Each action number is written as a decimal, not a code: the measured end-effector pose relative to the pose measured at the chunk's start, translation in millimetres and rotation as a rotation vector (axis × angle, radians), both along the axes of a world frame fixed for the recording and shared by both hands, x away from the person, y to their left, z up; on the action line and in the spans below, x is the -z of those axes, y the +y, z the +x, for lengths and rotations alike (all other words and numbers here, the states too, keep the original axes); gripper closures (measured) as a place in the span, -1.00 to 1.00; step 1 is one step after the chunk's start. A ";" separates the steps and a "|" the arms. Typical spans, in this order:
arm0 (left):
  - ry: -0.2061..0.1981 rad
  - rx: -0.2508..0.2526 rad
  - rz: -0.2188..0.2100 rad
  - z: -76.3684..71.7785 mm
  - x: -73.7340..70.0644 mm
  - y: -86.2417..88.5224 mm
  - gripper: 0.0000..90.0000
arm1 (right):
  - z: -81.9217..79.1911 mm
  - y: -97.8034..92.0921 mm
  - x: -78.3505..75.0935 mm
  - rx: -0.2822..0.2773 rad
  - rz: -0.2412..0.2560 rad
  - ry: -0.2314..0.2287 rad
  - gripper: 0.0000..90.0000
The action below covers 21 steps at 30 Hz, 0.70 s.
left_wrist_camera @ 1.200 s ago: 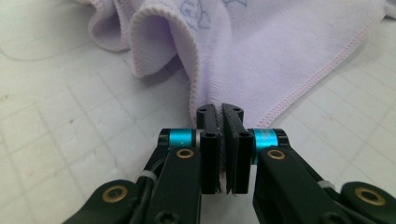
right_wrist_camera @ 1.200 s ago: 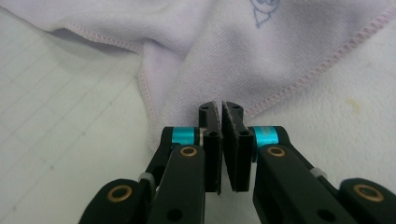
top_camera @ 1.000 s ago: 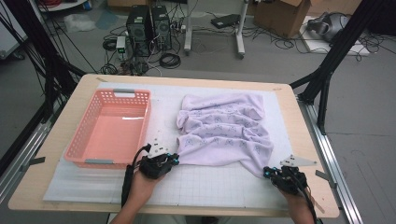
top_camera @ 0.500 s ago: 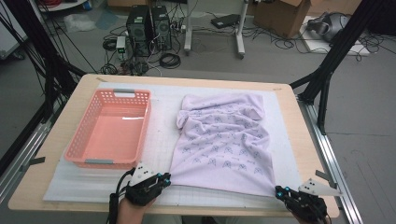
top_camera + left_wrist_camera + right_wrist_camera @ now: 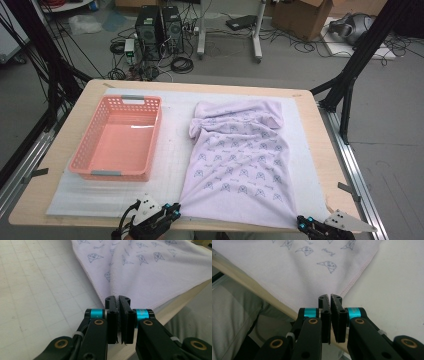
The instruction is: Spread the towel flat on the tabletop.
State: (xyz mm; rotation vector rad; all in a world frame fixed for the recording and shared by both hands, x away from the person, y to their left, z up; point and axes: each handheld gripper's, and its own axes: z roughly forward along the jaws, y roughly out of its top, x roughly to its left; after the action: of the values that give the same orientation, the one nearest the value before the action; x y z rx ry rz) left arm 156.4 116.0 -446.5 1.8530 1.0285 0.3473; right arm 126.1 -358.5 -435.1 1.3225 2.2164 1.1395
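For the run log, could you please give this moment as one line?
left gripper: shut on towel corner | right gripper: shut on towel corner | towel: spread on mat, near edge at table front | basket: empty

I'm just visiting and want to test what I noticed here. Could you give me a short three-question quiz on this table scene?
1. True or false: both grippers are shut on the towel.
2. Which part of the towel does the left gripper pinch? A) a near corner B) the far edge C) the middle
3. Fill in: the pink basket lies to the ____ of the towel in the high view.

Key: 1 true, the right gripper also clamps a corner. 2 A. 3 left.
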 end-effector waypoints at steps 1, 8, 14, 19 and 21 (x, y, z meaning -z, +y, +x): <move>0.002 -0.002 0.001 -0.6 0.4 0.2 0.90 | -1.0 0.7 -0.3 -0.002 -0.003 -0.001 0.93; 0.009 0.029 0.006 -5.8 1.4 0.3 0.90 | -5.5 -0.3 0.7 -0.011 -0.021 0.012 0.93; -0.008 0.055 0.009 -17.8 -4.2 3.0 0.90 | -18.1 -2.9 -2.6 -0.023 -0.023 0.016 0.94; -0.002 0.088 0.015 -28.2 -4.8 5.3 0.89 | -29.2 -6.0 -3.0 -0.030 -0.002 0.032 0.94; -0.001 0.108 0.009 -30.4 -4.9 5.4 0.88 | -32.3 -7.7 -2.9 -0.038 -0.007 0.037 0.94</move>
State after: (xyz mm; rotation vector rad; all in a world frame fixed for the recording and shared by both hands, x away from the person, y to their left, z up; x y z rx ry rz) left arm 126.0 121.5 -441.6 1.9075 0.9237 0.2891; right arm 93.9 -366.2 -432.3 1.3140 2.2789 1.1290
